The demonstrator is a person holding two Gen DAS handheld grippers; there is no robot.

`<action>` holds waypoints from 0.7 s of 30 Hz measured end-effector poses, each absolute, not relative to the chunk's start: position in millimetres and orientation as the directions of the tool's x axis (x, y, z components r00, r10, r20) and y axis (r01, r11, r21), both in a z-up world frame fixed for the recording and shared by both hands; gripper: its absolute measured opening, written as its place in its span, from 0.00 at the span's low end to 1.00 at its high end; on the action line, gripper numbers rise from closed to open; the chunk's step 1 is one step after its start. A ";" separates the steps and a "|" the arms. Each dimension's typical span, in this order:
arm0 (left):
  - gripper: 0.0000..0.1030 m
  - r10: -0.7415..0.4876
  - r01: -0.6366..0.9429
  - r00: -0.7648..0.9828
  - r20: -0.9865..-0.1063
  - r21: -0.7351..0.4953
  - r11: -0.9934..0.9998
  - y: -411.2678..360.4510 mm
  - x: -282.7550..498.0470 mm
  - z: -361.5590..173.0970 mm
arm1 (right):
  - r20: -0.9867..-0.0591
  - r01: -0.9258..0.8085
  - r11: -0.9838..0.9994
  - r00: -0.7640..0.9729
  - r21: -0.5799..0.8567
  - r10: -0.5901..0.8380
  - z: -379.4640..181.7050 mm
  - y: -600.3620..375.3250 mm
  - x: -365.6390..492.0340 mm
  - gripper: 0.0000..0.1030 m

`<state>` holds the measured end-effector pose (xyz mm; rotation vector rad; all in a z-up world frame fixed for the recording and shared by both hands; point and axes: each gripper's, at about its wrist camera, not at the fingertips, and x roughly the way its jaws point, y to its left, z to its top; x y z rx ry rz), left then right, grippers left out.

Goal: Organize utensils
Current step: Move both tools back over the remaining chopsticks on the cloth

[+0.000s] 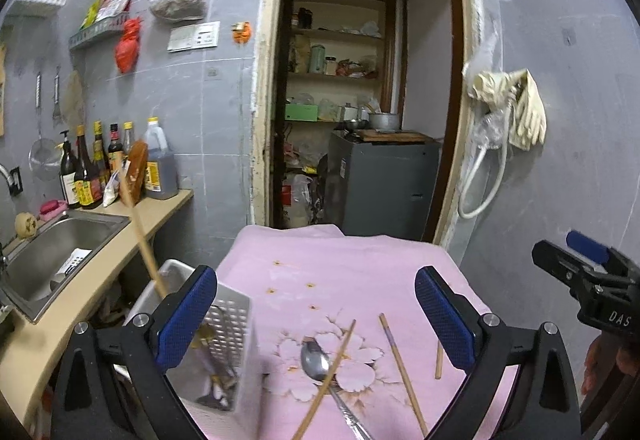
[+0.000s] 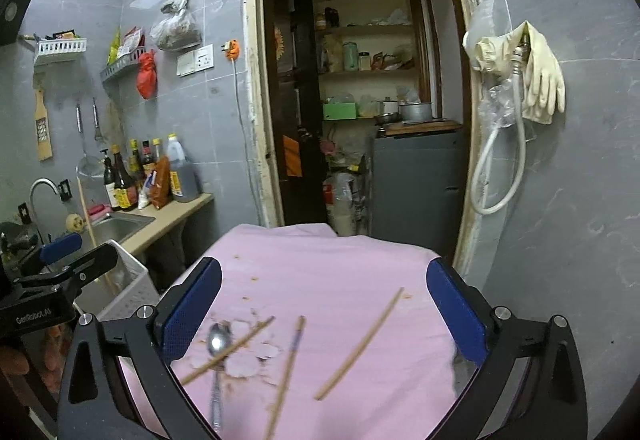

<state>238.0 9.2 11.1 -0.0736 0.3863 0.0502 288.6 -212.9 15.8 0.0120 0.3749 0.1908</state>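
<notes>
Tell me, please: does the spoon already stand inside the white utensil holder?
No. The spoon lies flat on the pink cloth with a chopstick across it, apart from the white utensil holder.

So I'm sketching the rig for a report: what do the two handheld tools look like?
Both match: black angular frames with silver round bolt heads, and two fingers faced with textured blue pads. The left tool shows white "GenRobot.AI" lettering on its body in the right wrist view; the right tool shows white letters "DAS" in the left wrist view. No cables are visible.
</notes>
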 end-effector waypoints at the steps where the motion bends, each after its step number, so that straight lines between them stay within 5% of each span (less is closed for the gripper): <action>1: 0.97 0.034 -0.060 0.924 -0.380 -0.057 0.997 5.2 239.4 10.0 | -0.364 -0.184 0.982 0.913 0.043 0.187 14.9 -215.9 289.9 0.98; 21: 0.97 0.007 -0.051 0.860 -0.510 -0.072 0.996 -50.2 297.9 -58.8 | -0.474 -0.198 0.979 0.859 0.039 0.193 -56.9 -274.7 354.6 0.98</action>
